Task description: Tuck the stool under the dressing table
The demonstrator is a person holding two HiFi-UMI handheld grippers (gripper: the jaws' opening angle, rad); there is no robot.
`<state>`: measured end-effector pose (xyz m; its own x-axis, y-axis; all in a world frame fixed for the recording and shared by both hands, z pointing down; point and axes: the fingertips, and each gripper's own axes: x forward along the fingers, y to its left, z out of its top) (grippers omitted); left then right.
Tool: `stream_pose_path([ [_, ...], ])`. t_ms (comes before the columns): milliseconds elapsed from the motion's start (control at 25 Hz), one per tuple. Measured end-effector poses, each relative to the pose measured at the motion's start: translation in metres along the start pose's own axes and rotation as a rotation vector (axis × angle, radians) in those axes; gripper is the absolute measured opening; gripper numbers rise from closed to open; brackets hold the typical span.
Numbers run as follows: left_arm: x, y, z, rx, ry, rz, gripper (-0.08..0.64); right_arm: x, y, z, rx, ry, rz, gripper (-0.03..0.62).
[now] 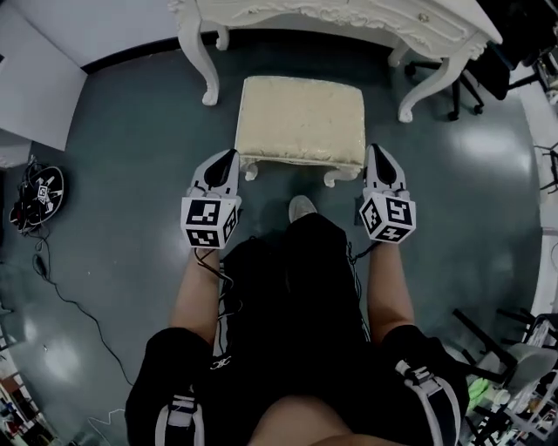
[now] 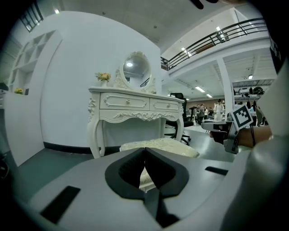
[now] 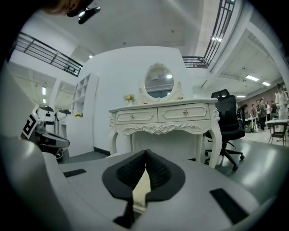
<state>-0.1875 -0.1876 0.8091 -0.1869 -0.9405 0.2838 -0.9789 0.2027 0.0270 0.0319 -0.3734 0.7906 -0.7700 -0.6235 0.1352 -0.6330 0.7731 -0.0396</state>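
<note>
The stool (image 1: 301, 120), with a cream cushion and white carved legs, stands on the floor just in front of the white dressing table (image 1: 366, 19). Its far edge reaches the table's front legs. My left gripper (image 1: 231, 157) is shut and empty, with its tip at the stool's near left corner. My right gripper (image 1: 376, 151) is shut and empty at the near right corner. I cannot tell whether either tip touches the stool. In the left gripper view the shut jaws (image 2: 144, 149) point at the cushion (image 2: 169, 145) and table (image 2: 135, 106). The right gripper view shows shut jaws (image 3: 146, 152) below the table (image 3: 167, 115).
An oval mirror (image 2: 137, 70) stands on the table. A black office chair (image 3: 228, 124) is to the table's right. A round device with cables (image 1: 39, 196) lies on the floor at left. The person's shoe (image 1: 301, 207) is just behind the stool.
</note>
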Motion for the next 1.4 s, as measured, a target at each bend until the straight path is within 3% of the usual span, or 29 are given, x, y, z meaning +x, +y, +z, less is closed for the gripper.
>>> stream_pose_path([
  [280,-0.038,-0.013,-0.051,0.0,-0.034,0.027,0.02,-0.049,0.009,-0.046,-0.043,-0.036,-0.002,0.018],
  [320,-0.04,-0.016,-0.054,-0.005,-0.036,0.016,0.028,-0.052,0.01,-0.049,-0.039,-0.029,0.015,0.106],
  [360,-0.041,-0.019,-0.057,-0.012,-0.033,0.001,0.087,-0.055,0.01,-0.052,-0.027,-0.022,0.03,0.178],
  [400,-0.04,-0.022,-0.06,-0.017,-0.025,-0.017,0.157,-0.057,0.009,-0.056,-0.013,-0.015,0.038,0.202],
  [480,-0.039,-0.028,-0.067,-0.007,-0.001,-0.046,0.194,-0.06,0.006,-0.064,-0.004,0.005,0.039,0.229],
  [720,-0.022,-0.029,-0.089,0.049,0.057,-0.068,0.199,-0.059,-0.005,-0.099,-0.054,0.077,0.026,0.247],
  [960,0.009,-0.019,-0.106,0.094,0.109,-0.056,0.2,-0.044,-0.019,-0.128,-0.04,0.137,0.028,0.255],
  [1400,0.063,-0.003,-0.141,0.087,0.165,-0.029,0.2,0.008,-0.036,-0.167,-0.023,0.219,0.058,0.256],
])
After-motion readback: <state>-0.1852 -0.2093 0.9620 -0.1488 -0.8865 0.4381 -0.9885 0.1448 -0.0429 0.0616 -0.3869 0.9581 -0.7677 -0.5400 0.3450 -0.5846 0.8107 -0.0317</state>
